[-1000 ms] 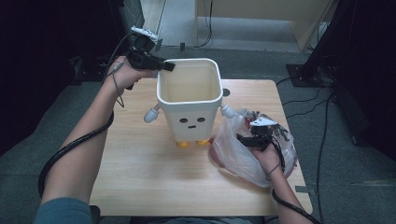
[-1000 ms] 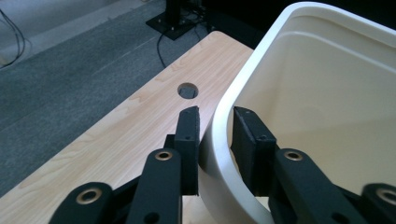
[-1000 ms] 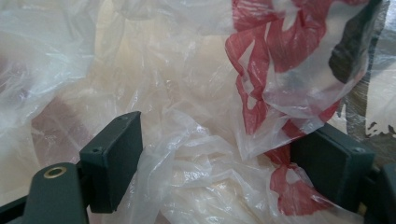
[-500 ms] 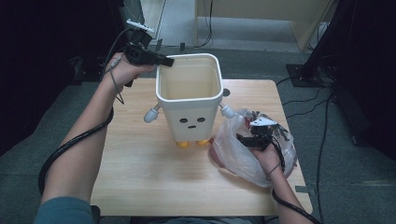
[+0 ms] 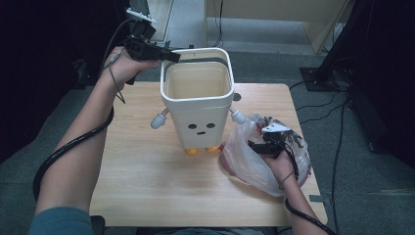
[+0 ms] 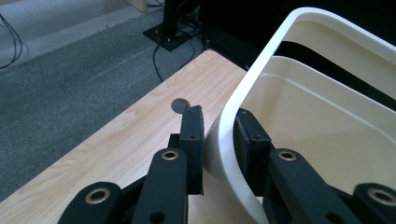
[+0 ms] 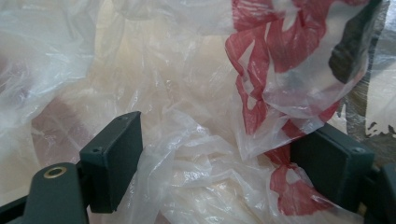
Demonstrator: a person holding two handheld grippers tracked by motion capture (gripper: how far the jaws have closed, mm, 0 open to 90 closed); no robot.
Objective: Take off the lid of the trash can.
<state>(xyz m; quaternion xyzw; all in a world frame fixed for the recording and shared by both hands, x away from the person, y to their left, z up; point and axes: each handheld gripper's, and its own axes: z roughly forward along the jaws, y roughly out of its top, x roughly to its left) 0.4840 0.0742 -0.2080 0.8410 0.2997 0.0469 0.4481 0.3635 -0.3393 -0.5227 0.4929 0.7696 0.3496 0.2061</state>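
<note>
**Operator and Gripper Appearance**

Left gripper [image 5: 169,56]: black body, white-and-grey block on top, black corrugated cable along the forearm. Its jaws are flat black rectangular pads on black link arms with brass-coloured pivot bushings and small recessed screws. Right gripper [image 5: 258,146]: black, with a grey three-cornered plate on top and a black cable. The person wears a teal short sleeve [image 5: 61,223].
</note>
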